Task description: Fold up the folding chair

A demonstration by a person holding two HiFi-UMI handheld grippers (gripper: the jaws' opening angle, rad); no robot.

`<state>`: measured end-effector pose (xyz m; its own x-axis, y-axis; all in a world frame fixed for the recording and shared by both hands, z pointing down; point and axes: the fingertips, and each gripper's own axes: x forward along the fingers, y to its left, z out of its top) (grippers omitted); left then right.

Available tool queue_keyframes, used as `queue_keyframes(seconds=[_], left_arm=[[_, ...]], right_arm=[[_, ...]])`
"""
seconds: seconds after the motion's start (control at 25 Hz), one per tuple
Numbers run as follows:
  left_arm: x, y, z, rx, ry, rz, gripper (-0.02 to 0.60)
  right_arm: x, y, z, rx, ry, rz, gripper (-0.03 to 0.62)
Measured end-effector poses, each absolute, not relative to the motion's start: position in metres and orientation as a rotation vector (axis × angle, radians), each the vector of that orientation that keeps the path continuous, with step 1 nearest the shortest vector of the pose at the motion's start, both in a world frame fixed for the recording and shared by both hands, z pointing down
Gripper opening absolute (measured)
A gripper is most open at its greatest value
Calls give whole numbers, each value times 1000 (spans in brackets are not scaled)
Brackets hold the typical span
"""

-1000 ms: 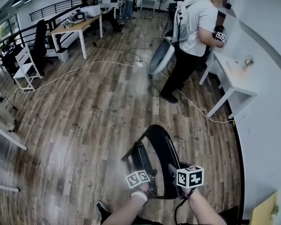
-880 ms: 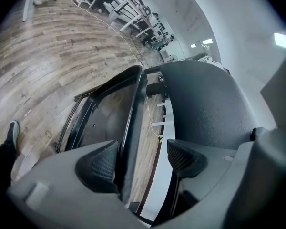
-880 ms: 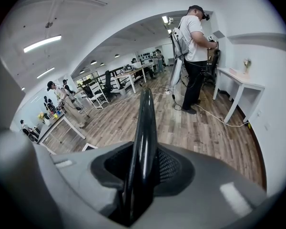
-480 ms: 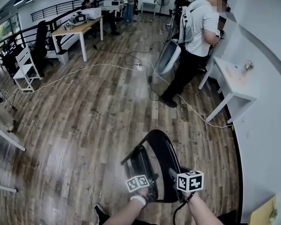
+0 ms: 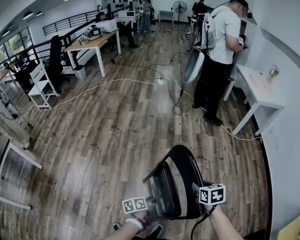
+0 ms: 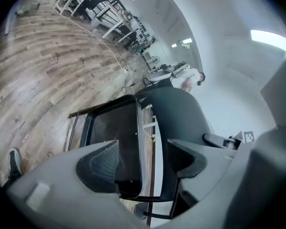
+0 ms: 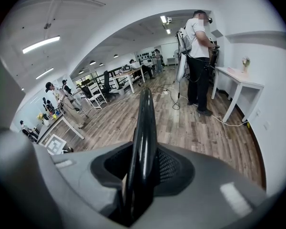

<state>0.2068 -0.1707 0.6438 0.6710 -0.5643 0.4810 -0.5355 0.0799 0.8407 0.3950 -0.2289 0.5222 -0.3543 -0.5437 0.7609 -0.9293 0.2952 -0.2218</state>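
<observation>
Bright, even light from ceiling strip lamps above the right gripper; floor sheen; fisheye-bent, vignetted edges; near jaws soft.

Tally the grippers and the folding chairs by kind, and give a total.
Grippers: 2 (left gripper open, right gripper shut on the chair's back)
Folding chair: 1
Total: 3
</observation>
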Motion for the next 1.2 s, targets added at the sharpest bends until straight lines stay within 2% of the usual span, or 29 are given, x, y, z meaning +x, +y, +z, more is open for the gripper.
queue_keyframes(seconds=[0.36, 0.64, 0.92, 1.2], left_arm=[[128, -150, 540, 1782, -1075, -60, 318], [89, -138, 477, 1907, -1143, -108, 279], [61, -131, 447, 2060, -1124, -50, 276], [3, -143, 433, 2155, -1233, -23, 256]], right_arm=[[412, -227, 527, 1307, -2016, 901, 126], [419, -229, 534, 1307, -2006, 884, 126], [408, -221, 532, 1301, -2004, 889, 127], [389, -216, 527, 1323, -1979, 839, 130]])
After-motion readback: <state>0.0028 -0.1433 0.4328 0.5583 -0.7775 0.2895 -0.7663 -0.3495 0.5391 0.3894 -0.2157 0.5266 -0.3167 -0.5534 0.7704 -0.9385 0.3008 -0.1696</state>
